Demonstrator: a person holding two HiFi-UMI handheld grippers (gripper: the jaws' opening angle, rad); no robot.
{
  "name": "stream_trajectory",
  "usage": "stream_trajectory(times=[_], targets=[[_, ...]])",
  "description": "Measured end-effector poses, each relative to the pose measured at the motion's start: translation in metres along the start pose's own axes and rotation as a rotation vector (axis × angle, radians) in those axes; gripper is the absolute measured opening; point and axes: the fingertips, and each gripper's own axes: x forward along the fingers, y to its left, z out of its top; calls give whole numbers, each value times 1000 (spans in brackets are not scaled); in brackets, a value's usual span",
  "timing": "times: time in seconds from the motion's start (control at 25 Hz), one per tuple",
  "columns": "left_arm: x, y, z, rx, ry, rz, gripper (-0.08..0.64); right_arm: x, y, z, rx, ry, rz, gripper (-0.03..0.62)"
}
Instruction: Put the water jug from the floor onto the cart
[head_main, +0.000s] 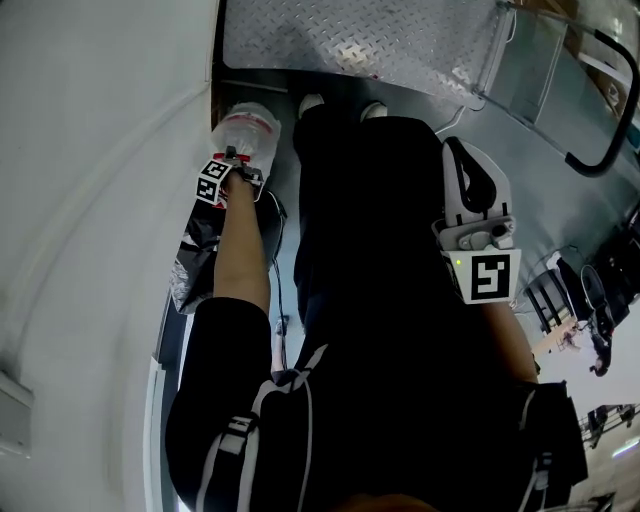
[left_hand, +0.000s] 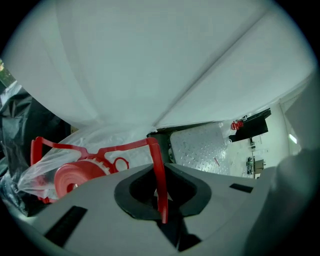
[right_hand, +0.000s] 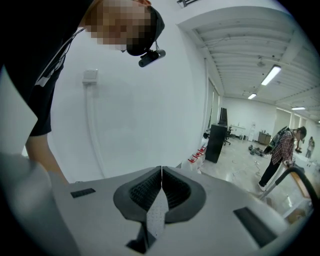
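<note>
R tongs (right_hand: 161, 172) come nearest, held by the person's black-clad body. They are well short of the cart (head_main: 350, 40) and well apart from the water jug (head_main: 245, 130). Jaws are pressed together w/ nothing btwn them.

L arm (head_main: 240, 260) reaches down toward the cart's near-left corner. L tongs (left_hand: 161, 175) point steeply down, right over the jug's top. Jaws are narrow, clamped on the jug's red handle (left_hand: 125, 149), and the thin red strap runs up btwn the dark pads. Red cap (left_hand: 75, 179) sits just beside the tongs, on the side away from the cart.

A black bag (head_main: 195, 262) lies along the white wall (head_main: 90, 200), farther from the cart than the jug is.

The jug is clear w/ see-through plastic film round it. It is down at floor level, just short of the cart's near edge by its left corner, close against the wall and not on the deck. The person's shoes (head_main: 312, 103) stand at the same near edge, just beside the jug, toward the cart's middle.

Farthest is the cart itself, w/ a diamond-plate metal deck. Its black push handle (head_main: 610, 120) curves up at the cart's right end.
</note>
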Motion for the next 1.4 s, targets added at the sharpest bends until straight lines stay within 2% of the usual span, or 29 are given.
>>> stream_trajectory(times=[0.16,0.24,0.36,0.56,0.68,0.88,1.04,1.24,1.4], targets=[[-26,9,-16,21,52,17,51,-8,5,15,-33,-11,9,18],[-44,11,-20,38,37,4,51,-15,12,22,-22,-8,26,18],[-82,6,-22,48,7,-44,51,-30,15,37,-6,-17,32,18],[-146,-15,-16,59,39,-166,51,-55,7,70,9,-83,-12,18],[-179,-40,-27,82,73,-238,51,-72,2,84,17,-124,-49,18],[-204,-109,-32,168,122,-320,51,-95,-13,101,21,-214,-143,18],[-209,-157,-31,295,122,-286,49,-121,-30,103,70,-253,-240,18],[-219,-210,-48,479,137,-263,49,-139,-51,100,121,-303,-287,18],[-224,-240,-63,547,147,-260,49,-150,-88,90,153,-311,-333,18]])
